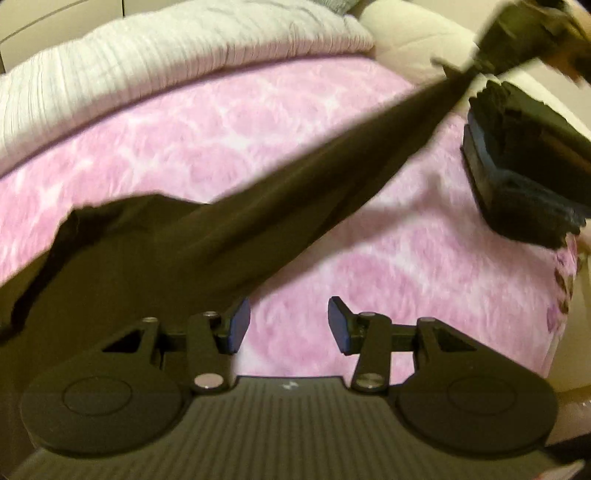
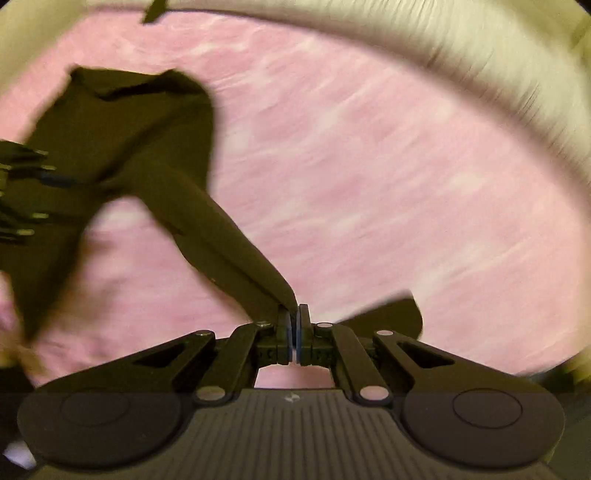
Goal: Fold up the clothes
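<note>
A dark olive-black garment (image 1: pixel 229 221) stretches in a taut band above the pink blanket (image 1: pixel 221 129), from lower left up to the right gripper (image 1: pixel 517 37) at the top right. In the right wrist view my right gripper (image 2: pixel 294 325) is shut on a pinched edge of the garment (image 2: pixel 147 155), which trails away up and left. My left gripper (image 1: pixel 288 321) stands open with only pink blanket showing between its blue pads; the cloth lies beside and behind its left finger. The left gripper (image 2: pixel 22 192) shows blurred at the left edge of the right wrist view.
A stack of folded dark clothes (image 1: pixel 517 166) sits on the blanket at the right. A white ribbed quilt (image 1: pixel 147 66) lies along the far side, with a cream surface (image 1: pixel 406 33) beyond it. Both views are motion-blurred.
</note>
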`<state>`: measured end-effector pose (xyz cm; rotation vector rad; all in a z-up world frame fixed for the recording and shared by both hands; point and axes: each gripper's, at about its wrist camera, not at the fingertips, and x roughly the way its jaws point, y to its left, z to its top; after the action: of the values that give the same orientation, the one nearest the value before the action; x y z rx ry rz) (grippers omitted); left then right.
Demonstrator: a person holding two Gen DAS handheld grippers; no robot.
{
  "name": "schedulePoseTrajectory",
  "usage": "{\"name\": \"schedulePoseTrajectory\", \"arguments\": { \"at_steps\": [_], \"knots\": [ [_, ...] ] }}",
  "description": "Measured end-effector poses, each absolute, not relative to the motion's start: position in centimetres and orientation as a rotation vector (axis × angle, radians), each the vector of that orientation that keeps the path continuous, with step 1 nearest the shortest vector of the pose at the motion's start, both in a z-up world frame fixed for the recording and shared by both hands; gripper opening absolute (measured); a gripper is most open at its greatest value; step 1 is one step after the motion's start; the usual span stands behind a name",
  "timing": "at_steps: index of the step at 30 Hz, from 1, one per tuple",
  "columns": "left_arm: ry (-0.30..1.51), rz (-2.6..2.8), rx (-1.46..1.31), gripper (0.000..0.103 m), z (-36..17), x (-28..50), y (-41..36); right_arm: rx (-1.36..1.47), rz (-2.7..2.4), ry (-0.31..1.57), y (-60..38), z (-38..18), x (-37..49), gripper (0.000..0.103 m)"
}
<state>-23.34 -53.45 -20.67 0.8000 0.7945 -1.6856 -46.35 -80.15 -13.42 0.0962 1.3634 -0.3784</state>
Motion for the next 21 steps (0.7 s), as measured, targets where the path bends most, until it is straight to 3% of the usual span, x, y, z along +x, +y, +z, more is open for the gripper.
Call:
{"name": "schedulePoseTrajectory", "arguments": {
  "at_steps": [3, 4, 5, 10, 18, 21],
  "knots": [
    [0.775, -1.672, 0.799, 0.041, -19.9, -23.0, -54.4, -0.02, -0.456, 1.431, -85.8, -13.2, -44.7, 0.0],
    [0.778, -1.656, 0.806, 0.041, -19.9, -22.5, -54.3, -0.053, -0.493, 1.449, -87.3, -14.1, -44.4, 0.017],
    [0.782, -1.639, 0.814, 0.041, -20.0, -22.0, -54.2, -0.087, -0.53, 1.466, -88.8, -14.9, -44.2, 0.041],
    [0.85, -1.533, 0.854, 0.042, -21.2, -18.9, -52.6, -0.007, -0.552, 1.389, -88.7, -18.0, -44.5, 0.037],
    [1.007, -1.408, 0.936, 0.044, -25.4, -17.5, -47.0, 0.565, -0.506, 1.176, -84.3, -23.6, -50.3, 0.055],
    [1.016, -1.437, 1.011, 0.044, -26.5, -19.2, -45.3, 0.5, -0.508, 1.21, -83.8, -25.4, -51.1, 0.055]
  ]
}}
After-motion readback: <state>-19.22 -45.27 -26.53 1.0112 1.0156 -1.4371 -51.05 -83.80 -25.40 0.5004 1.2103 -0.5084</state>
